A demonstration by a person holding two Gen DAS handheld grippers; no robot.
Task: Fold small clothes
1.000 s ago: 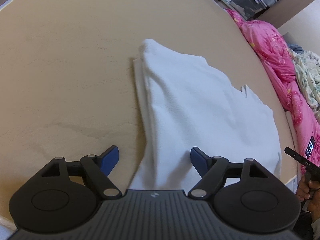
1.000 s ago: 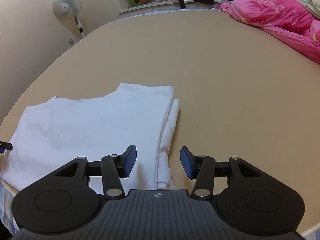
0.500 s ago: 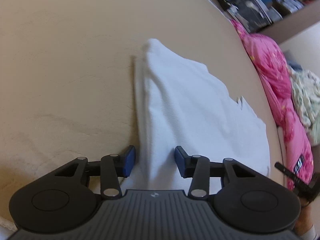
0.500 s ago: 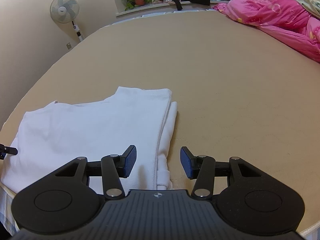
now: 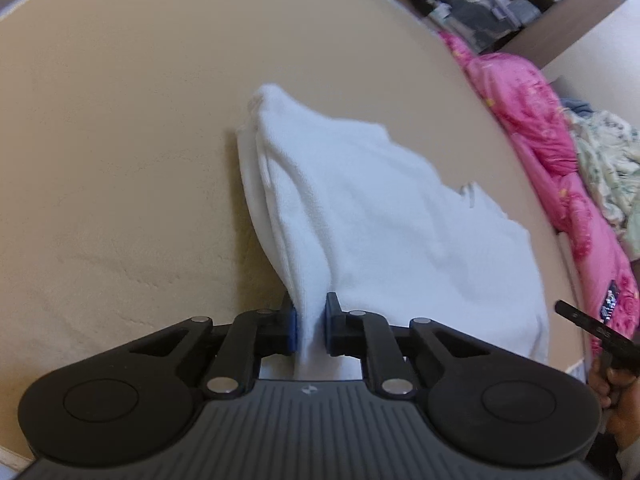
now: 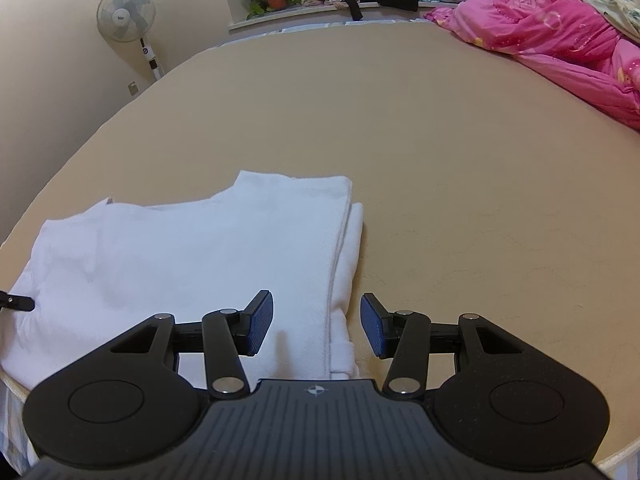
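The white garment [image 5: 400, 232] is lying partly folded on the tan bed [image 5: 120, 160]. The left gripper [image 5: 311, 328] is pinching its near corner; the right gripper [image 6: 317, 328] is hovering wide open over another. Judging by this, a final fold remains.

The garment [image 5: 384, 216] lies on the bed [image 5: 120, 160], stretching forward and to the right of the left gripper [image 5: 310, 326], whose jaws pinch a fold of its near edge between them. In the right wrist view the garment [image 6: 180, 248] lies ahead and to the left of the right gripper [image 6: 316, 326], its folded edge running between the parted jaws. The quilt [image 6: 560, 36] lies far ahead to the right; the fan [image 6: 126, 14] stands beyond the bed, far left.
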